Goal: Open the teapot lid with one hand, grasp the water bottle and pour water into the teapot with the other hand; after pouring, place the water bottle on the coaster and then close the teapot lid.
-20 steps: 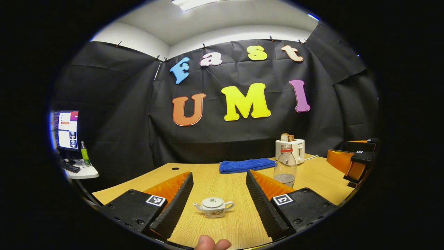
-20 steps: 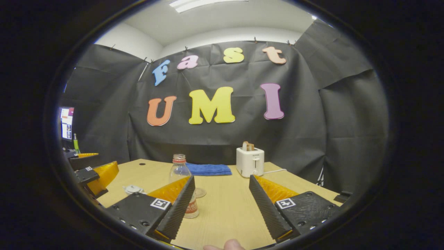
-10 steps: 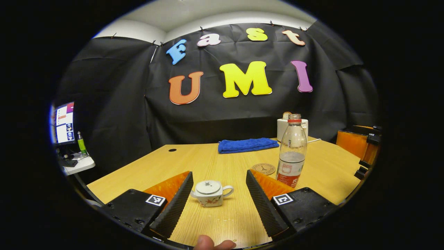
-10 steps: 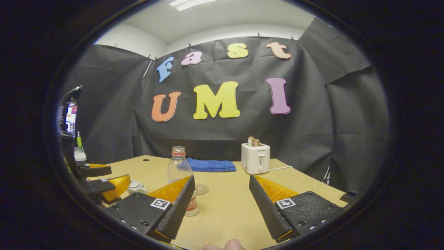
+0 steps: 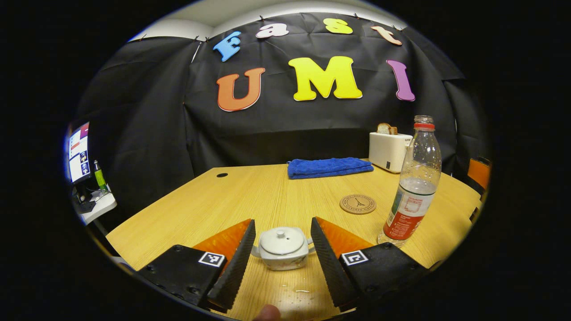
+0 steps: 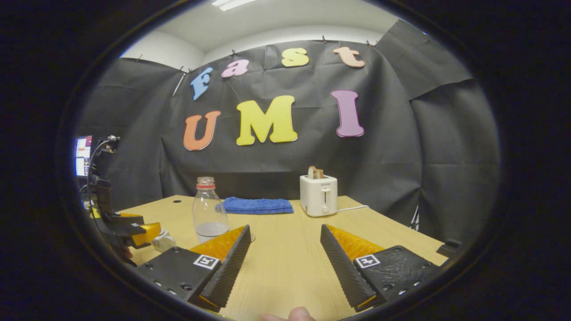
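Nearest to us in the left gripper view, the left tool [image 5: 280, 256] is spread open with the teapot [image 5: 283, 248] sitting between its two fingers, close to the near edge of the table [image 5: 250, 196]. We cannot tell whether either finger touches the pot. The lid [image 5: 281, 239] is on the teapot, its small knob upright.

In the right gripper view, the right tool [image 6: 285, 258] is also open, with bare table between its fingers; it holds nothing. At the left of that view we see the left tool from the side, by the teapot near the table's left edge.

Farther in, the water bottle [image 5: 412, 187] stands upright toward the right side of the table, uncapped and partly filled. The round coaster [image 5: 357, 204] lies flat just to its left, apart from it and bare.

Toward the far edge, a folded blue towel [image 5: 329, 167] lies on the table, and a white toaster [image 5: 387, 150] with bread in its slot stands near the far right corner. Beyond the table's left side we see a lit monitor [image 5: 78, 151].
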`<state>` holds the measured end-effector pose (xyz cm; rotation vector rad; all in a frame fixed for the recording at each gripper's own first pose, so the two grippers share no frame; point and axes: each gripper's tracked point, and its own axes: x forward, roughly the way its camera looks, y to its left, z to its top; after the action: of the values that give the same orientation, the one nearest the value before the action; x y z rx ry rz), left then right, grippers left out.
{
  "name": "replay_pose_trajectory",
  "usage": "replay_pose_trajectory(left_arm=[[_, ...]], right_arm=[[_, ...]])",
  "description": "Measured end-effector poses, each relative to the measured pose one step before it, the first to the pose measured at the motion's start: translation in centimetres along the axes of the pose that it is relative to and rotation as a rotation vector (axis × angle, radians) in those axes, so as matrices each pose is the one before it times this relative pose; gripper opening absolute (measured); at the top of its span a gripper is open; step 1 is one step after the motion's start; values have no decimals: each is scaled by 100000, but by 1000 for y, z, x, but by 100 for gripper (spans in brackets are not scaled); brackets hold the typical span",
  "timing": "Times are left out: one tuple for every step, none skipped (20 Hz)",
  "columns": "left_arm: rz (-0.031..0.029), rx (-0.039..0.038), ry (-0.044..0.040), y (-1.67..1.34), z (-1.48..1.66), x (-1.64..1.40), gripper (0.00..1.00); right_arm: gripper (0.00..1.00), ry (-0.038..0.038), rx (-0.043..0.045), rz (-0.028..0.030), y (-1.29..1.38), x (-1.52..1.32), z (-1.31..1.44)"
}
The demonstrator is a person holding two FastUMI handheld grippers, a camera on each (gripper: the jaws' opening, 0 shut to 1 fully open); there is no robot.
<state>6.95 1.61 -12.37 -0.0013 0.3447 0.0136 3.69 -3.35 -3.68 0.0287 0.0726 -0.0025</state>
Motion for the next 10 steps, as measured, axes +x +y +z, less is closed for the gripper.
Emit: replay_pose_trajectory(left_arm=[[117,116,473,83,-36,290,77],[228,134,865,239,-298,141,71],[174,201,1058,45,-153,224,68],[-67,197,1385,-97,-321,254,62],[-836,-9,-771,-173,202,103,59],[-296,-158,660,-50,15,225,54],[-244,-632,763,-113,-80,-68,50],[236,243,114,-5,70,102,43],[637,95,396,80,-99,98,40],[1266,-163,-8,296,170,95,31]], right_arm=[[94,331,-83,-80,69,114,-101],[94,313,-82,38,40,250,-96],[94,184,-288,142,104,128,-39],[95,152,-324,178,108,88,-105],[95,199,-324,239,128,123,0],[95,129,-182,154,67,111,-123],[95,113,27,476,118,85,16],[94,108,264,974,169,-27,-93],[94,129,314,1127,235,-16,-40],[95,123,417,968,199,0,-77]])
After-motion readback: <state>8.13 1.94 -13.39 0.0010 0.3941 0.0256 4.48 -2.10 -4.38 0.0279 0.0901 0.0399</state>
